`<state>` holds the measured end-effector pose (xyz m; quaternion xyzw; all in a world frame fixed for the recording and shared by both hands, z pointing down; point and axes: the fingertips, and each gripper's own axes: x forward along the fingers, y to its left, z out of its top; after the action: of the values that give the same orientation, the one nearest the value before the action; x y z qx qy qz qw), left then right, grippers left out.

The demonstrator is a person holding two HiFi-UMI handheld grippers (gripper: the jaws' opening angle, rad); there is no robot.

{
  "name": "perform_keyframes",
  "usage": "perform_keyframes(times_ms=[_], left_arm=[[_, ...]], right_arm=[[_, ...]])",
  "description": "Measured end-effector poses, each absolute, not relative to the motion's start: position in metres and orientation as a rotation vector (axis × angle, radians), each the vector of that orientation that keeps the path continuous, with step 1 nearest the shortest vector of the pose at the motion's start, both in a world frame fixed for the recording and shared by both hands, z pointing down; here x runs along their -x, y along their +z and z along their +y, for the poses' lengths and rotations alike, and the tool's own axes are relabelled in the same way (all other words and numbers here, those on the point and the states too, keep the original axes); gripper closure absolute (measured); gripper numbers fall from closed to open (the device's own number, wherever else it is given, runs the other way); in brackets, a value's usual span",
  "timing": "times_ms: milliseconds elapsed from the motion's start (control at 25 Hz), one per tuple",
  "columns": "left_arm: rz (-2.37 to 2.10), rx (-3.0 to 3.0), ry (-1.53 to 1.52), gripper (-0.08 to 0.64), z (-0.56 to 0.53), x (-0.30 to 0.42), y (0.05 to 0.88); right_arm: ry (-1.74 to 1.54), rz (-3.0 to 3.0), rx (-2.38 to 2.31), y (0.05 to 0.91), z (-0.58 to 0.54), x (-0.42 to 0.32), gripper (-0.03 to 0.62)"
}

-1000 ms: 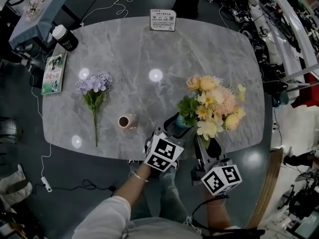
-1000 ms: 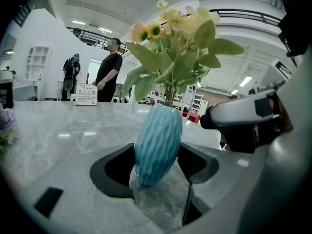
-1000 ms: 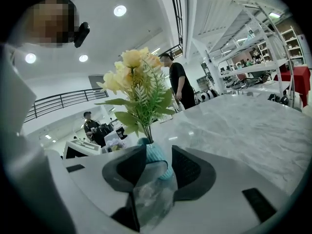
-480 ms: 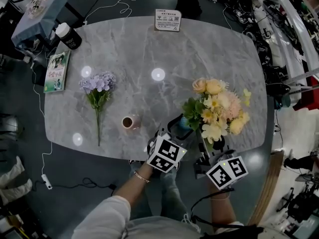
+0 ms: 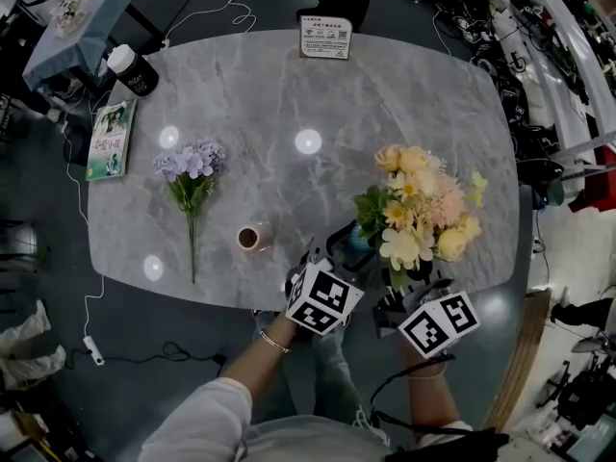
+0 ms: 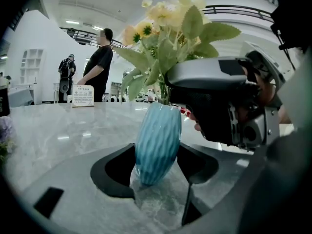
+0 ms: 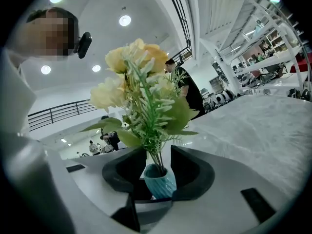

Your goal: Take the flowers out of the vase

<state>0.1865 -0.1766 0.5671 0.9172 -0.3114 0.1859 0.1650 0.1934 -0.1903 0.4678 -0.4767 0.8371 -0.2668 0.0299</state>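
Grey marble table fills my head view. At the left lies a purple bunch. A small cup stands near the bottom middle. Next comes my left claw, squeezed tight on the blue vase, which stands by the table's bottom edge. To the right, my right claw is pinched on the stems of the yellow flowers, just above the vase's mouth. The stems go down into the vase.
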Motion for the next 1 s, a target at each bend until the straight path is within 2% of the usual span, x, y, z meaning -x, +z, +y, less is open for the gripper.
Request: perform_keyframes(times_ms=[240, 480, 1000], left_arm=[[-0.884, -2.617, 0.534, 0.279, -0.1760, -0.1872, 0.5680], [-0.887, -2.618, 0.534, 0.281, -0.1772, -0.1861, 0.5668], [-0.903, -2.616, 0.498, 0.279, -0.1768, -0.1847, 0.5695]], right_arm=[[-0.795, 2.580, 1.467, 0.4673, -0.1928, -0.1921, 0.470], [-0.759, 2.602, 1.457, 0.4643, -0.1940, -0.1903, 0.505], [-0.718, 2.625, 1.463, 0.4644, -0.1917, -0.1887, 0.514]])
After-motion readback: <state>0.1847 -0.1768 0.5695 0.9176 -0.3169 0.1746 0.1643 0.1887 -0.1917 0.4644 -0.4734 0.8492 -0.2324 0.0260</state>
